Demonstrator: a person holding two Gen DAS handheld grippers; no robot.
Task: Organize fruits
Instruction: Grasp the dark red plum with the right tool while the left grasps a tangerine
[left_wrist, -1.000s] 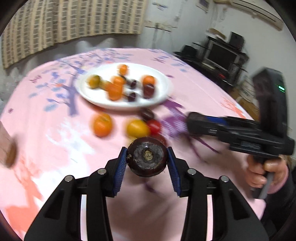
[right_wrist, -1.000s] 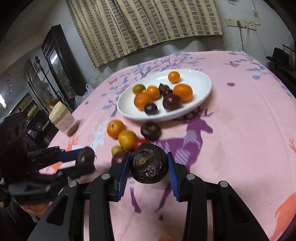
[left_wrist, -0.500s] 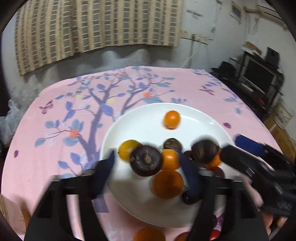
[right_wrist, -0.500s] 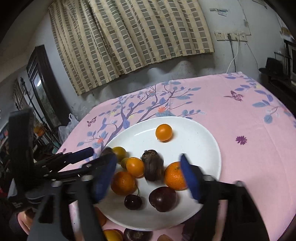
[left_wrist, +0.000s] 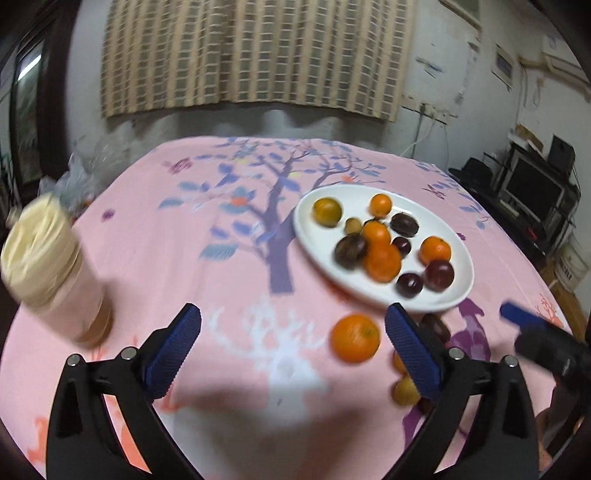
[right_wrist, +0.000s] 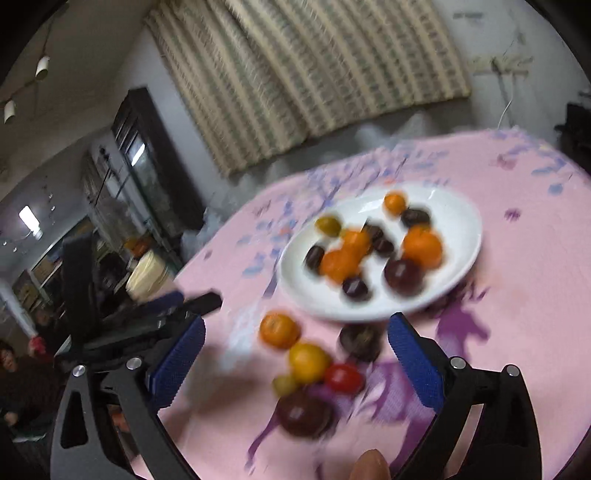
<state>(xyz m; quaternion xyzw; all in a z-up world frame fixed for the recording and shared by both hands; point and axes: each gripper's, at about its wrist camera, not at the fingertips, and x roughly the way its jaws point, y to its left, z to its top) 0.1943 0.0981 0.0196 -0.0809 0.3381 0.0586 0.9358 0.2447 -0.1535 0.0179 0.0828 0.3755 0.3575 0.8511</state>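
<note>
On the pink printed cloth (left_wrist: 229, 258), we see round fruit filling a glossy white plate (left_wrist: 321, 254); both the left gripper (left_wrist: 293, 343) and the right gripper (right_wrist: 295, 349) have just been opening and stand wide, empty.

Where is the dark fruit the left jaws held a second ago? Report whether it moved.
Yes. It left the just-opened left gripper and now lies on the white plate.

1. No readable text, label, brand, number or sign anywhere in either view.
2. Tablecloth (left_wrist: 229, 258): printed tree, leaf and deer patterns only, no lettering.
3. Jar (left_wrist: 51, 273): blurred, no legible label.
4. Papers on the wall (left_wrist: 504, 66): too small and blurred to read.
</note>
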